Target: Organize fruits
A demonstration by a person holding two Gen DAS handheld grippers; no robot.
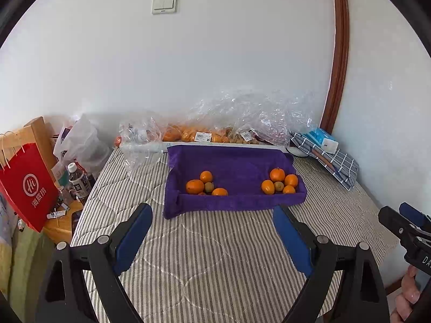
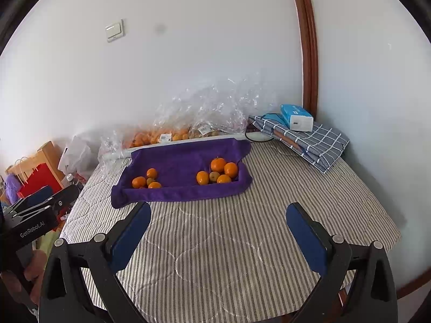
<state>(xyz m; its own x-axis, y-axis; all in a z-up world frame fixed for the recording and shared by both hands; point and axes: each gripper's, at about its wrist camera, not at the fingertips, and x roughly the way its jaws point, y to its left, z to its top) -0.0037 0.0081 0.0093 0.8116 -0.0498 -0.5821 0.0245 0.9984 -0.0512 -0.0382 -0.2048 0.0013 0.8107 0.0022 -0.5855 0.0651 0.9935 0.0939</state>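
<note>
Purple towel tray (image 1: 234,204) on the striped bed (image 1: 210,255), oranges (image 1: 195,186) left, more oranges (image 1: 277,175) right, left gripper (image 1: 212,215) and right gripper (image 2: 218,214) near, jaws spread wide, holding nothing

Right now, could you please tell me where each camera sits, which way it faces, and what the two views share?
Left wrist: on the left gripper, open, facing the purple towel tray of oranges across the striped bed cover; the right gripper and fingers show at right.
Right wrist: on the right gripper, open, facing the same tray from further right; the left gripper shows at left.
Shared: tray, oranges, plastic bags, light switch.
</note>
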